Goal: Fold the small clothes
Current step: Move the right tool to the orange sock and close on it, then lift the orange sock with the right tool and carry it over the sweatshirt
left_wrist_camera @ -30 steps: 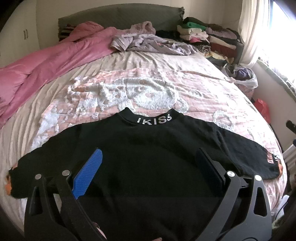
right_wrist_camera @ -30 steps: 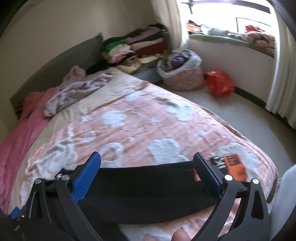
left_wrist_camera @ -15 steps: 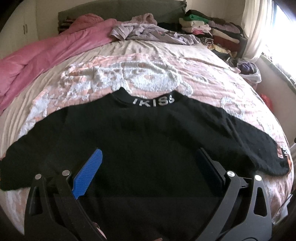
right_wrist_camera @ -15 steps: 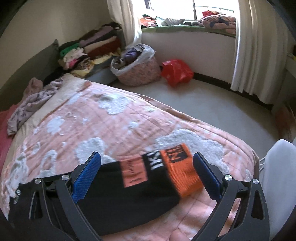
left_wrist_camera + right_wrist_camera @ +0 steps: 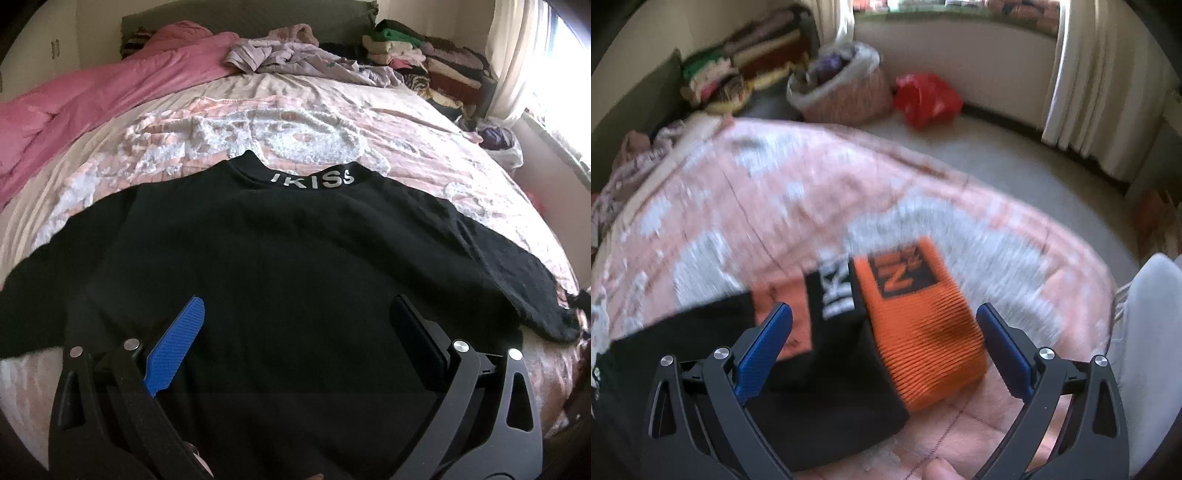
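Black sweater (image 5: pixel 280 258) lay flat on the bed, neck away from the camera, both sleeves spread to the sides. Collar (image 5: pixel 314 180) bore pale lettering "IKISS". Right sleeve ended in an orange ribbed cuff (image 5: pixel 923 328) (black printed patch, adjoining black band with white letters; view blurred).

Left gripper (image 5: pixel 295 332): jaws spread wide, nothing between the pads. Blue ribbed pad on the left finger (image 5: pixel 173 350), dark pad on the right finger. Both fingers point forward and slightly down, low over the near edge of the bed.

Right gripper (image 5: pixel 884 332): jaws equally wide apart, blue pads on both fingers (image 5: pixel 762 345), nothing pinched. Angled down toward the bed's near right corner; view motion-blurred. A fingertip (image 5: pixel 942 470) of the holding hand shows at the bottom edge.
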Motion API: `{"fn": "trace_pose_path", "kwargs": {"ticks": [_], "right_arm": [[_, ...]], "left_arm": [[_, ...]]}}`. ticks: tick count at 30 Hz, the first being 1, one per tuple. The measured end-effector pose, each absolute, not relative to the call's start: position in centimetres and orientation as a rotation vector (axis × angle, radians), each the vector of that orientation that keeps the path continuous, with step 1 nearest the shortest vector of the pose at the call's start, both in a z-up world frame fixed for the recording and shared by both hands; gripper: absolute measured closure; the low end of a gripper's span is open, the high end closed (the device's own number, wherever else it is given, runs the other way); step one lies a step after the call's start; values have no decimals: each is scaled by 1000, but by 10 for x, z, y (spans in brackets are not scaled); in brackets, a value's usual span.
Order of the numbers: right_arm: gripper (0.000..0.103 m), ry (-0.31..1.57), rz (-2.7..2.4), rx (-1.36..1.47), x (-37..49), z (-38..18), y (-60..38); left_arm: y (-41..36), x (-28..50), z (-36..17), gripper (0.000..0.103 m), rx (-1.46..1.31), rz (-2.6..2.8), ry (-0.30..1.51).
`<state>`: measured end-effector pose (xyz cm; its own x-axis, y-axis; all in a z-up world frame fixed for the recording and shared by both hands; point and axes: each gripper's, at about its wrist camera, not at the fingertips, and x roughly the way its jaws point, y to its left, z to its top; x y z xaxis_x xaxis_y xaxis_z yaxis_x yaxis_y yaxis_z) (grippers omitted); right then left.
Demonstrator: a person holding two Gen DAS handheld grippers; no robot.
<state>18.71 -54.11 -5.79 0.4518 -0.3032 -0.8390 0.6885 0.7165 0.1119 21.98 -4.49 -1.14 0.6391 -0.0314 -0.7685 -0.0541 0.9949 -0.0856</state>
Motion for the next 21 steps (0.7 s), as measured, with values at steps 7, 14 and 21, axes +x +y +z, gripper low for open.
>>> {"fn": "trace_pose_path", "kwargs": {"ticks": [7, 14, 21], "right_arm": [[76, 853, -572, 419, 187, -43, -525], [83, 693, -370, 436, 181, -2, -503], [83, 552, -30, 442, 176, 53, -438]], "left_arm": [[-45, 210, -15, 9, -120, 2, 895], [-35, 205, -6, 9, -133, 21, 879], [-23, 198, 6, 9, -148, 37, 866]]}}
